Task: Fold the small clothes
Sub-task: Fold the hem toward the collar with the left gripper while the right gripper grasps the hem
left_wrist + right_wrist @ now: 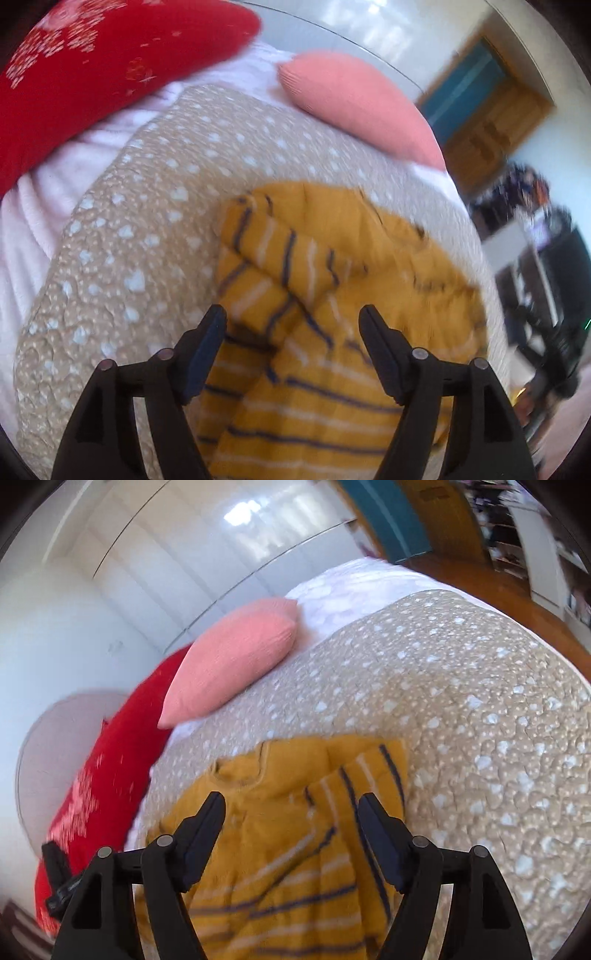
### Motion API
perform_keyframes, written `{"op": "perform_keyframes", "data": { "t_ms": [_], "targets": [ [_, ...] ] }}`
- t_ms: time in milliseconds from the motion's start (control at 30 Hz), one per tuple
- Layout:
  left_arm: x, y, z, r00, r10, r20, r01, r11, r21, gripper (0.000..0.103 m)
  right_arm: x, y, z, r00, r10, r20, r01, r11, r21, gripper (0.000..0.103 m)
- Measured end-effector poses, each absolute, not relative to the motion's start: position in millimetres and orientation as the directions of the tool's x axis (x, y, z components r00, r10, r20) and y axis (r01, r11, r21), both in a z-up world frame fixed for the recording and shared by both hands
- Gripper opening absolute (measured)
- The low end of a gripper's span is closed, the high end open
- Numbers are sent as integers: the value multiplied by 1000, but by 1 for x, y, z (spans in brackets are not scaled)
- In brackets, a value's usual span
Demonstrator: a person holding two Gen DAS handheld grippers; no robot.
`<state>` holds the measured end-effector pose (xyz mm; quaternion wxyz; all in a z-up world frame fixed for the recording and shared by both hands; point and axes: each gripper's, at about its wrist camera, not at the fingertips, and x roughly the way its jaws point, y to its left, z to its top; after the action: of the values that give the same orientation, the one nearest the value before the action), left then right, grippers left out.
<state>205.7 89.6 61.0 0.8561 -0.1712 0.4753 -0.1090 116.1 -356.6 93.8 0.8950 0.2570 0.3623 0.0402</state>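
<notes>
A small mustard-yellow top [332,295] with navy and white stripes lies on a beige quilt [140,236] dotted with white hearts. Its sleeves are folded in over the body. My left gripper [293,321] is open and empty, hovering just above the striped lower part. In the right wrist view the same top [288,834] shows its neckline on the far left side and a striped sleeve laid across it. My right gripper [291,805] is open and empty above the top's middle. Both views are blurred.
A red patterned pillow [92,81] and a pink pillow [354,107] lie at the head of the bed, also seen in the right wrist view [236,661]. The quilt [480,709] stretches right. White wardrobe doors [184,554] stand behind. Wooden floor [517,594] lies past the bed edge.
</notes>
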Motion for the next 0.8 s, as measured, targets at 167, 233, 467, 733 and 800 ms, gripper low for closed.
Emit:
{"op": "perform_keyframes", "data": {
  "t_ms": [167, 233, 467, 733, 800],
  "targets": [
    [192, 37, 61, 526, -365, -768, 225, 931, -288, 73, 112, -286, 91, 652, 300, -696, -103, 945, 311, 44],
    [203, 21, 52, 526, -300, -796, 224, 952, -211, 73, 124, -262, 78, 607, 329, -724, -157, 942, 297, 41],
    [272, 79, 33, 568, -26, -823, -95, 991, -96, 77, 205, -238, 19, 547, 283, -788, -91, 956, 280, 42],
    [233, 121, 65, 596, -83, -799, -93, 981, -171, 77, 191, -277, 50, 636, 209, -743, 30, 955, 295, 47],
    [208, 121, 66, 589, -141, -796, -29, 981, -194, 82, 166, -296, 61, 657, 224, -720, 27, 947, 319, 51]
  ]
}}
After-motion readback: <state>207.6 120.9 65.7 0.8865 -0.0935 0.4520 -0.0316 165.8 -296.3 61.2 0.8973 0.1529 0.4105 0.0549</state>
